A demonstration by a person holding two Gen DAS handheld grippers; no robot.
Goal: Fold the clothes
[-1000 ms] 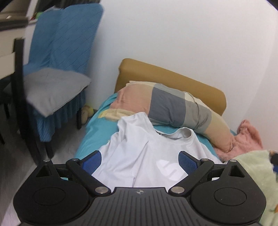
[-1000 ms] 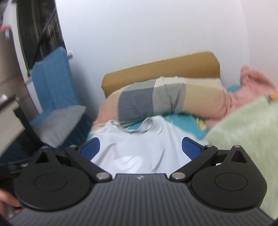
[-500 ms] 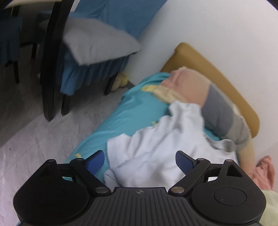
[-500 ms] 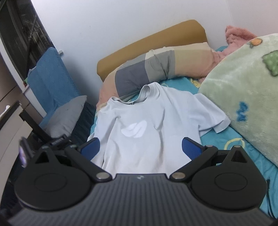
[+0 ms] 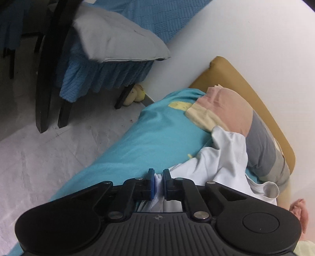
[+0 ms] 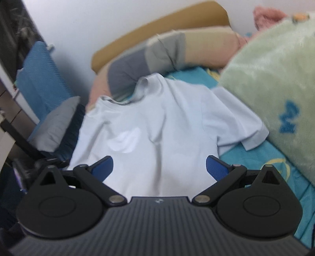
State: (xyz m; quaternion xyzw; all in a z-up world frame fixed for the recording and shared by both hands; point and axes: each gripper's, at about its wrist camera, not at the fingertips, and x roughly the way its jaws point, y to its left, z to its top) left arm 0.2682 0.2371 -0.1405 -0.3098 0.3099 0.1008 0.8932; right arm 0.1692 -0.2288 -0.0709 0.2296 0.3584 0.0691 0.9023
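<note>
Left wrist view: the left gripper [image 5: 157, 180] has its blue pads [image 5: 151, 183] pressed together on a fold of the white T-shirt [image 5: 222, 167], pinching the cloth at the shirt's edge nearest the bed's [image 5: 157, 137] floor-side edge. From the pinch, the shirt runs away toward the head of the bed, its sleeve bunched against a striped pillow [image 5: 256, 134] that lies along a mustard headboard [image 5: 246, 84]. Teal sheet shows bare between the shirt and the mattress edge. Beyond the bed, on a pale floor [image 5: 39, 157], stands a chair [image 5: 102, 59] draped in blue knit with a grey cushion [image 5: 118, 41] on its seat; a small yellow object lies by its leg, too blurred to identify. Right wrist view, slightly blurred: the right gripper [image 6: 159, 167] hangs over the lower part of the T-shirt [image 6: 157, 128] with its fingers spread wide apart, holding nothing. The shirt lies front up across the middle of the bed [image 6: 256, 163], a pale logo on its chest, collar up against the pillow [image 6: 157, 53], one sleeve reaching toward a green fleece blanket [image 6: 275, 88] heaped along the bed's far side. A pink cloth [image 6: 265, 13] sits at the head corner behind the blanket.
</note>
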